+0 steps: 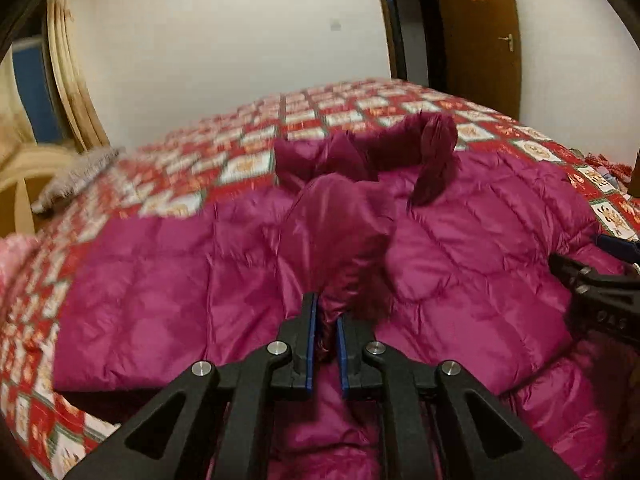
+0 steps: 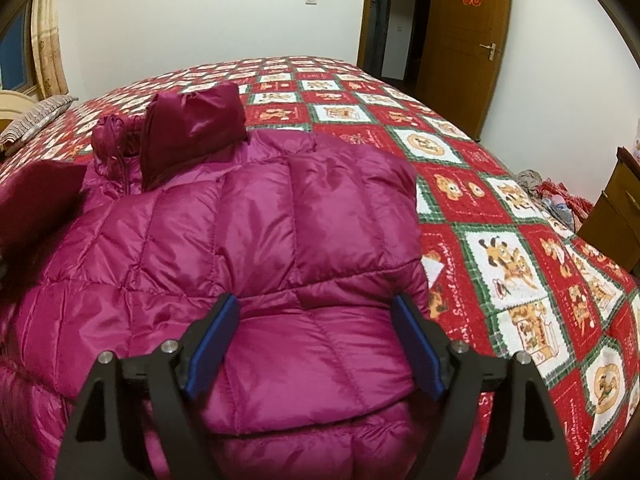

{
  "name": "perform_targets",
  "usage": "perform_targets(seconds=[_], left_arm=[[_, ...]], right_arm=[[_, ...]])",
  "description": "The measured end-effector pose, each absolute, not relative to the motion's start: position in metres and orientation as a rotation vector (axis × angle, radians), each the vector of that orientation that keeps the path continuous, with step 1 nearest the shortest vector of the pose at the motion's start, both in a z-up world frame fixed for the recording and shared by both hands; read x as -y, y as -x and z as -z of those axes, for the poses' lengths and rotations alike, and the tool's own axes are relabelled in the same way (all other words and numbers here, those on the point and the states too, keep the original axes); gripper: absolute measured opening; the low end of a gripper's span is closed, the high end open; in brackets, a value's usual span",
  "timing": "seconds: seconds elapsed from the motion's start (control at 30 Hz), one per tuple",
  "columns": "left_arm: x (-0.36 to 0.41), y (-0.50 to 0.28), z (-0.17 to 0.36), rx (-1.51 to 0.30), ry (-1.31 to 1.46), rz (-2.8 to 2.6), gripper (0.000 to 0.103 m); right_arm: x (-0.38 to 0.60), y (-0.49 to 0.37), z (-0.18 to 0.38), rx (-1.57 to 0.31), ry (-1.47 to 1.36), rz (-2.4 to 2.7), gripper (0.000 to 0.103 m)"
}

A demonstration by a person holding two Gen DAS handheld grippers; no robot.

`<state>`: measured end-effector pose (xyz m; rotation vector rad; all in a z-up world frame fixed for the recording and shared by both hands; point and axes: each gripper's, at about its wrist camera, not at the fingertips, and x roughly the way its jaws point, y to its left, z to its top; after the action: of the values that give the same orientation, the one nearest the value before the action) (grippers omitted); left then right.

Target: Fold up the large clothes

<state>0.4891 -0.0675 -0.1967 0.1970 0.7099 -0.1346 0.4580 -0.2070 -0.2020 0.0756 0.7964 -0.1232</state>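
Note:
A large magenta quilted down jacket (image 1: 168, 280) lies spread on the bed, collar (image 1: 400, 144) at the far end. My left gripper (image 1: 327, 308) is shut on a raised fold of the jacket's sleeve (image 1: 340, 232) and holds it above the body. In the right wrist view the jacket (image 2: 280, 240) has its right sleeve folded over the body, with the dark hood (image 2: 196, 128) beyond. My right gripper (image 2: 316, 320) is open and empty, its blue pads (image 2: 212, 344) astride the folded sleeve. The right gripper also shows at the right edge of the left wrist view (image 1: 592, 284).
The bed carries a red, white and green checked bedspread (image 2: 500, 240). A striped pillow (image 2: 36, 116) lies at the far left. A wooden door (image 2: 464, 40) stands behind. A wooden cabinet (image 2: 616, 216) and a clutter of cloth (image 2: 548, 196) sit at the right.

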Motion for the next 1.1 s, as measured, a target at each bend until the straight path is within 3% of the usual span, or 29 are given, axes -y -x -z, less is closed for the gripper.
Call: perform_targets(seconds=[0.17, 0.27, 0.3, 0.33, 0.4, 0.57, 0.83, 0.9, 0.93, 0.97, 1.03, 1.1], left_arm=[[0.056, -0.470, 0.186, -0.695, -0.158, 0.151, 0.010], [0.042, -0.453, 0.178, -0.691, -0.101, 0.161, 0.020], [0.035, -0.448, 0.177, -0.692, -0.079, 0.156, 0.036], [0.031, -0.444, 0.178, -0.691, -0.063, 0.154, 0.059], [0.025, -0.437, 0.179, -0.666, -0.064, 0.146, 0.075], [0.023, -0.435, 0.179, -0.658, -0.082, 0.133, 0.075], [0.005, -0.422, 0.177, -0.657, -0.130, 0.040, 0.075], [-0.004, -0.421, 0.178, -0.677, -0.115, 0.018, 0.075], [-0.008, -0.421, 0.179, -0.681, -0.112, 0.002, 0.075], [-0.010, -0.421, 0.180, -0.685, -0.110, -0.007, 0.075], [-0.015, -0.422, 0.181, -0.696, -0.101, -0.020, 0.075], [-0.018, -0.425, 0.183, -0.706, -0.091, -0.040, 0.075]], right_arm=[[0.216, -0.439, 0.167, -0.717, -0.211, 0.020, 0.085], [0.208, -0.437, 0.140, -0.669, -0.295, -0.074, 0.096], [0.201, -0.442, 0.134, -0.673, -0.328, -0.138, 0.096], [0.193, -0.448, 0.130, -0.681, -0.367, -0.198, 0.096], [0.180, -0.461, 0.129, -0.716, -0.427, -0.280, 0.096], [0.139, -0.503, 0.155, -0.880, -0.555, -0.429, 0.096], [0.085, -0.518, 0.179, -0.976, -0.452, -0.509, 0.091], [0.081, -0.514, 0.184, -0.992, -0.412, -0.511, 0.085], [0.077, -0.514, 0.185, -0.998, -0.385, -0.510, 0.075], [0.073, -0.513, 0.185, -0.998, -0.355, -0.512, 0.055], [0.071, -0.510, 0.181, -0.996, -0.325, -0.510, 0.036], [0.075, -0.505, 0.171, -0.966, -0.322, -0.507, 0.025]])
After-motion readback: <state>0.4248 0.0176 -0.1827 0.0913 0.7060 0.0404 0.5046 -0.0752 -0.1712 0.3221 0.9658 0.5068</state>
